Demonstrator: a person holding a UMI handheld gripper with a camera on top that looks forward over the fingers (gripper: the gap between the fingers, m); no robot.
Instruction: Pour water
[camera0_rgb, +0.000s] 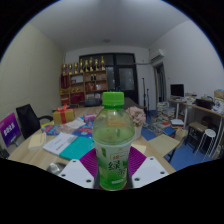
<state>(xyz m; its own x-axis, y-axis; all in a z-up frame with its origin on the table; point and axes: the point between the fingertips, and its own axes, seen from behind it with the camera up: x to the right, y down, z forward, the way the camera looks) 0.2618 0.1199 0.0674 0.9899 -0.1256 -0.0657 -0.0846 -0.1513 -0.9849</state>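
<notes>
The jaws (113, 172) pinch a clear bottle (113, 145) with a green cap (113, 99) and green label, both purple pads (91, 160) pressed against its sides. The bottle stands upright, raised in front of a cluttered worktop (60, 150). Behind the bottle, papers and a teal folder (78, 148) lie on the worktop; farther behind it stands a shelf (84, 82).

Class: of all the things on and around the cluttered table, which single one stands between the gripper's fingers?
The green-capped bottle, upright and filled with pale liquid, stands between the fingers of the gripper. The papers and other clutter lie beyond it on the table.
</notes>
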